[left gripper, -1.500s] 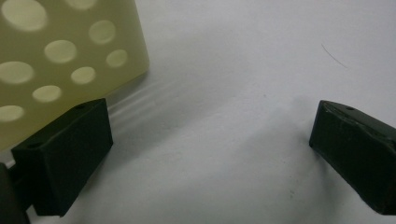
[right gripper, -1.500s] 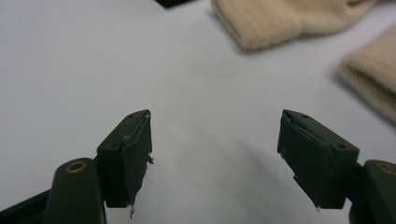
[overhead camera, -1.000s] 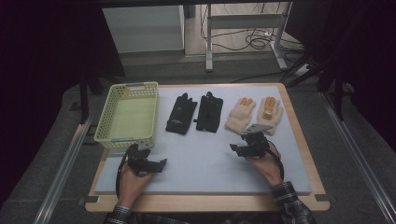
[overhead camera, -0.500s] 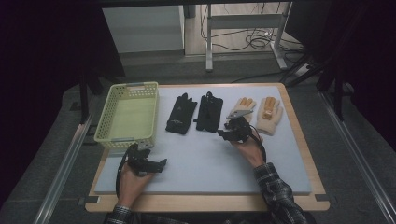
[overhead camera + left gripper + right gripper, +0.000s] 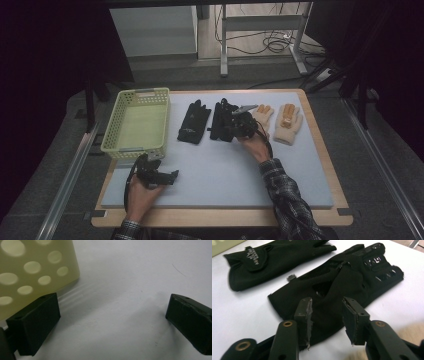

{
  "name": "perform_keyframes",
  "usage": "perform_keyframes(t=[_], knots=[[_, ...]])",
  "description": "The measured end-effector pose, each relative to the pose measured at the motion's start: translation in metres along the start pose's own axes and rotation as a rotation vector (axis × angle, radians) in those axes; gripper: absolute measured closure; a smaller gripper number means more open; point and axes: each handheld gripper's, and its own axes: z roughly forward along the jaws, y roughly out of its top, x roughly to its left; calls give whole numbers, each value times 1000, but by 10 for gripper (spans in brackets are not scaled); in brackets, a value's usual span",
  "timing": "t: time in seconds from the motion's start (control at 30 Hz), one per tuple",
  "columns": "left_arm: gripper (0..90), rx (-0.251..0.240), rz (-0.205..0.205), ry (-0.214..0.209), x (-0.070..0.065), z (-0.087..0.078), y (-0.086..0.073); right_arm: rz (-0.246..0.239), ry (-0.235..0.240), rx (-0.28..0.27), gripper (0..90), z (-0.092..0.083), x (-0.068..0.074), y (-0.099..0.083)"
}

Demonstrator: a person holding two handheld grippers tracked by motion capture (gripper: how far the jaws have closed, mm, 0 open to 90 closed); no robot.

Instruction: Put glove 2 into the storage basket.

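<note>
The right gripper, jaws half-spread and just closing, straddled the near black glove on the mat beside its mate, seemingly poised to pinch it; the left gripper rested spread beside the basket.

a yellow-green perforated basket is sitting at the left of the pale blue mat that is covering the wooden table. a second black glove is lying flat just right of the basket. two cream gloves are lying side by side toward the mat's right. cables are trailing across the floor beyond the table.
</note>
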Motion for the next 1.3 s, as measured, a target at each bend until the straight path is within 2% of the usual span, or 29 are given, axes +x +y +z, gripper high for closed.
perform_keyframes(t=[0.1,0.3,0.4,0.5,0.53,0.57,0.6,0.63,0.67,0.73,0.77,0.9,1.0,1.07,1.17,1.3], knots=[[0,-2,-1,0,0,0,0,-2,-4,-1,540,6,-1,4],[0,-2,-1,-1,0,0,0,12,-25,0,427,25,-5,13],[0,-2,-1,-1,0,0,0,-6,-54,16,363,36,-5,17],[0,-2,-1,-1,0,0,0,-8,-54,42,352,43,-6,18],[0,-2,-1,-1,0,0,0,1,-45,48,395,45,-6,18],[0,-2,-1,0,0,0,0,28,-16,54,449,45,-8,18],[0,-2,-1,-1,0,0,0,57,7,44,555,45,-9,17],[0,-3,-1,-1,0,0,0,63,11,41,604,45,-9,16],[0,-2,0,-1,0,0,0,63,11,41,604,45,-9,16],[0,-2,0,0,0,0,0,72,13,40,784,43,-8,15],[0,-2,0,0,0,0,0,69,1,42,801,42,-8,15],[0,-2,-1,-1,0,0,0,110,20,23,824,42,-12,12],[0,-2,0,-1,0,0,0,86,6,32,829,39,-10,15],[0,-2,-1,-1,0,0,0,75,4,16,830,34,-8,16],[0,-2,-1,-1,0,0,0,81,16,-11,831,23,-5,18],[0,-1,0,0,0,0,0,69,39,-20,831,9,-1,19]])
